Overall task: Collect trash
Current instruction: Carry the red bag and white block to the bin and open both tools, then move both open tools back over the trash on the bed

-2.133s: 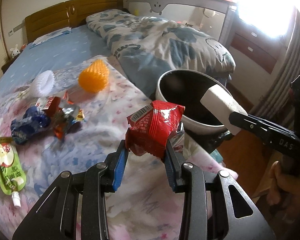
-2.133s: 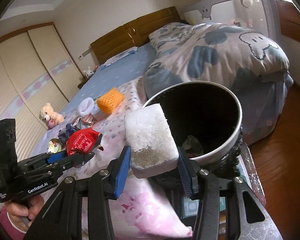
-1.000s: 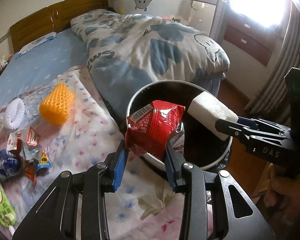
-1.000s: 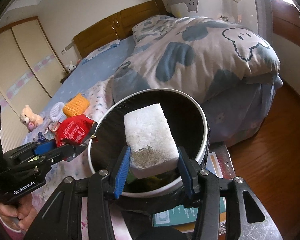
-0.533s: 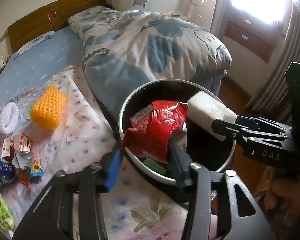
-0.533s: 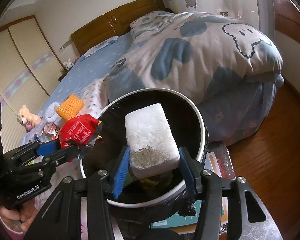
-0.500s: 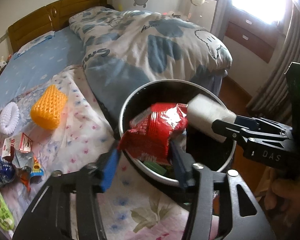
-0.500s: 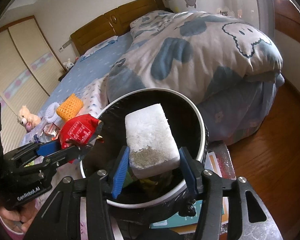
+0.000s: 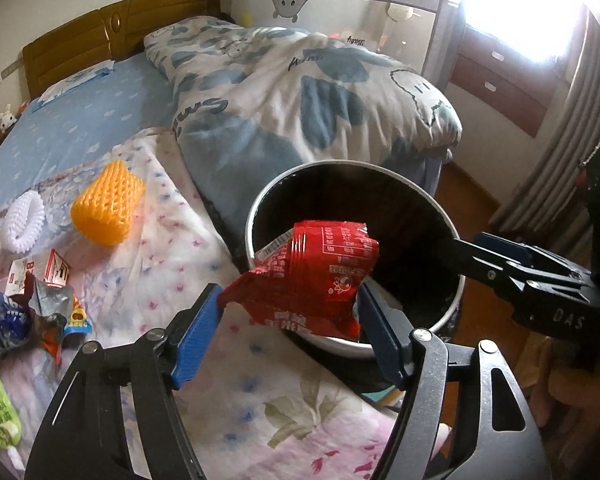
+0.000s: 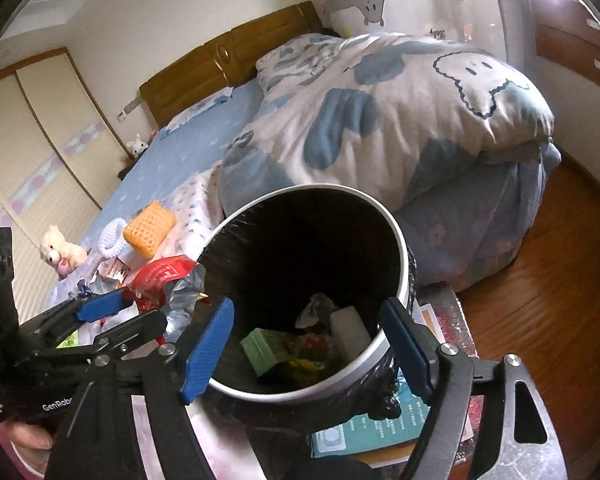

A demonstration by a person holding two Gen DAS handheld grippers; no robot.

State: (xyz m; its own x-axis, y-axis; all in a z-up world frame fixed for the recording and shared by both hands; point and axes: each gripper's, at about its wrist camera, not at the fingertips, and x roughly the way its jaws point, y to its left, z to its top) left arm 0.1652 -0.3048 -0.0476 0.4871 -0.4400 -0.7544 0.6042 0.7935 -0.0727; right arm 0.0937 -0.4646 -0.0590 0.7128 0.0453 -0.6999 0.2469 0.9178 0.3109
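From my left wrist camera, my left gripper [image 9: 288, 328] had its blue fingers spread wide, and the crinkled red snack wrapper [image 9: 312, 276], white barcode strip at its corner and small print too fine to read, lay loose between them over the near rim of the bin [image 9: 260, 208]; my right gripper's [image 9: 484, 250] body read "DAS". From my right wrist camera, my right gripper [image 10: 312, 344] gaped, gripping nothing, above the black-lined bin [image 10: 396, 240], where the white foam block [image 10: 350, 330] lay beside a green box [image 10: 262, 350], and the left tool read "GenRobo".
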